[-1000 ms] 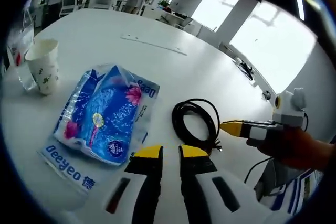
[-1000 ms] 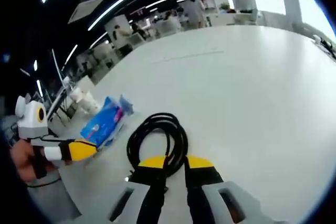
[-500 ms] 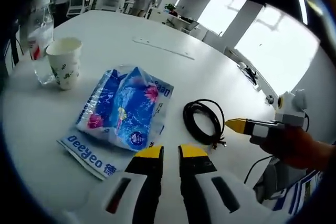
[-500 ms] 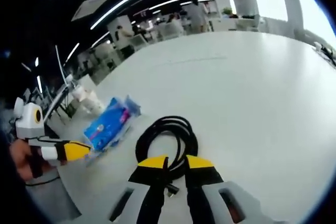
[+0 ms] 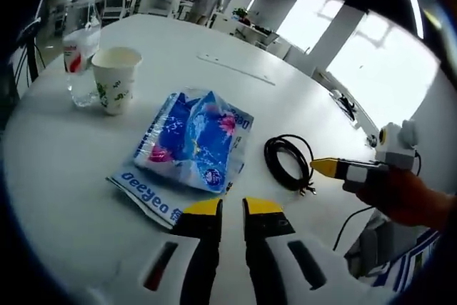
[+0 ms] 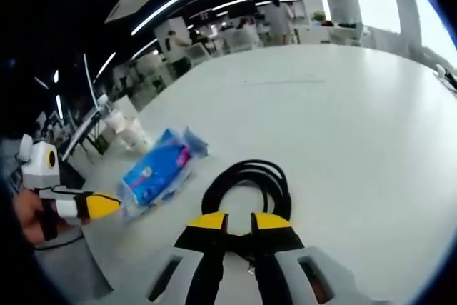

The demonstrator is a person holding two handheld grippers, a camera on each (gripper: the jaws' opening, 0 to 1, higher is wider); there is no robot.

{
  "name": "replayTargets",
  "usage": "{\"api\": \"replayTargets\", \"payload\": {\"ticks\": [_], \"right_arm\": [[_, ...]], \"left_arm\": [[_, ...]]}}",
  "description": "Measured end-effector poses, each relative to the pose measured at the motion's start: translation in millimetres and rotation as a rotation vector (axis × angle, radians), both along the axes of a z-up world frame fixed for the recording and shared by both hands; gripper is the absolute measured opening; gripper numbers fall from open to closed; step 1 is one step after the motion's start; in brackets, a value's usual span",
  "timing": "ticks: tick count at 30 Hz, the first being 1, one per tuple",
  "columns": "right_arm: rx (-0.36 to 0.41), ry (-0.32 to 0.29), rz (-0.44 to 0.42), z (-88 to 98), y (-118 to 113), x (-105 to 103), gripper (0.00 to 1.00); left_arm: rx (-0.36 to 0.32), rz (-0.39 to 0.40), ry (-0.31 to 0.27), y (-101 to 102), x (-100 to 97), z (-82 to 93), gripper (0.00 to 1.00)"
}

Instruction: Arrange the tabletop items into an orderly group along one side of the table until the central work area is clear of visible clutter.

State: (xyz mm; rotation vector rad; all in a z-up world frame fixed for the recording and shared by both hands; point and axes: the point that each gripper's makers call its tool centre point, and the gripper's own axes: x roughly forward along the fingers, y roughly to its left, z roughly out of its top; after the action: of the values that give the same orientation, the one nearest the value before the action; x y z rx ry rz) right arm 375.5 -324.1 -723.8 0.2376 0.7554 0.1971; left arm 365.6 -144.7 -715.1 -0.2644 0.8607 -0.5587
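On a white table (image 5: 64,169), the left gripper (image 5: 232,206) hovers, jaws slightly parted, at six o'clock of a blue tissue pack (image 5: 193,141); right gripper (image 6: 240,221), narrowly parted, straddles a black cable coil (image 6: 251,185); a paper cup (image 5: 116,78) stands at ten o'clock

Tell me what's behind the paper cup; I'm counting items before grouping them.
In the left gripper view, a clear plastic bottle with a red label stands just behind the paper cup on the white table. The cup covers part of the bottle's base, so whether they touch is unclear.
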Motion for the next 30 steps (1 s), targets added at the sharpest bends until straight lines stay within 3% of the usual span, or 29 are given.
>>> {"api": "replayTargets", "payload": {"ticks": [18, 30], "right_arm": [[0.005, -0.009, 0.075, 3.6, 30.3, 18.7, 0.11], [0.011, -0.001, 0.135, 2.3, 47.2, 29.6, 0.11]], "left_arm": [[0.02, 0.081, 0.006, 31.0, 3.1, -1.8, 0.08], [-0.01, 0.137, 0.031, 31.3, 7.1, -4.4, 0.08]]}}
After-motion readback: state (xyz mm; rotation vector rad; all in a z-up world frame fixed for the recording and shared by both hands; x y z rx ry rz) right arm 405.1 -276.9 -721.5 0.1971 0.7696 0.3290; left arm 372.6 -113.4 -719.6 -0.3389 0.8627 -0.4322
